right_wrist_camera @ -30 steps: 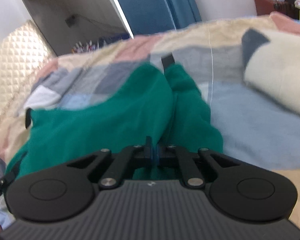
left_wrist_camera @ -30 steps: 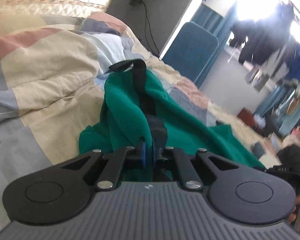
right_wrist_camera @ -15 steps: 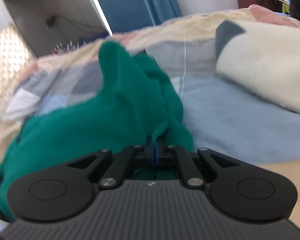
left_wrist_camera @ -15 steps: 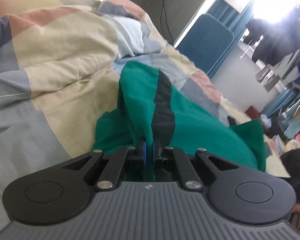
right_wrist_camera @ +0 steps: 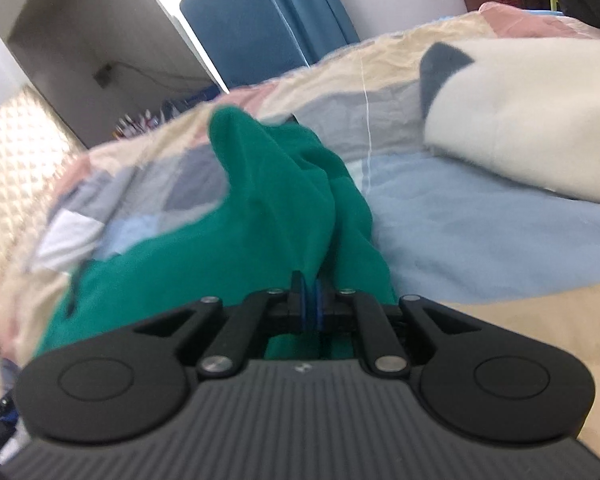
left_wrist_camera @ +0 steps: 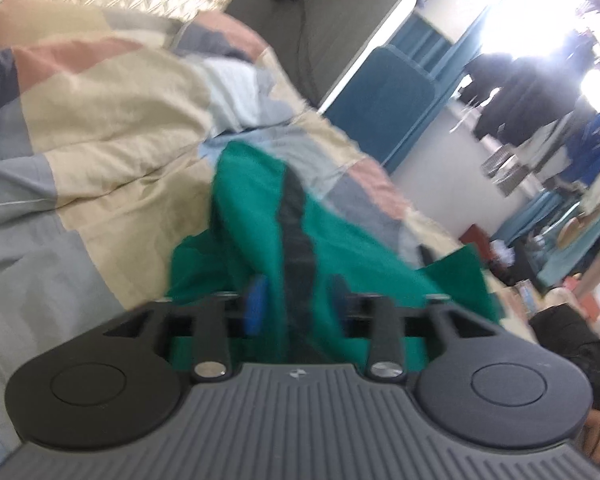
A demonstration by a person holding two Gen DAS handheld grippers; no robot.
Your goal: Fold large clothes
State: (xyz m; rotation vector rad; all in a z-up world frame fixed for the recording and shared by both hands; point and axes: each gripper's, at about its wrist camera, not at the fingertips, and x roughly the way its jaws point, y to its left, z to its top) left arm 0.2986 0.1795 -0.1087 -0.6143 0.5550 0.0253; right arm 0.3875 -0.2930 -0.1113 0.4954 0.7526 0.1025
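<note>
A patchwork quilt (left_wrist_camera: 100,128) covers the bed; my green garment (left_wrist_camera: 260,208) with its dark stripe (left_wrist_camera: 296,232) lies bunched at frame centre on it; my left gripper (left_wrist_camera: 296,300) stands spread around the cloth; my right gripper (right_wrist_camera: 310,300) pinches a green fold (right_wrist_camera: 284,200); a cream blanket (right_wrist_camera: 532,120) lies upper right.

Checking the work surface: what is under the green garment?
The green garment lies on a patchwork quilt. Whatever is beneath the cloth itself is covered.
</note>
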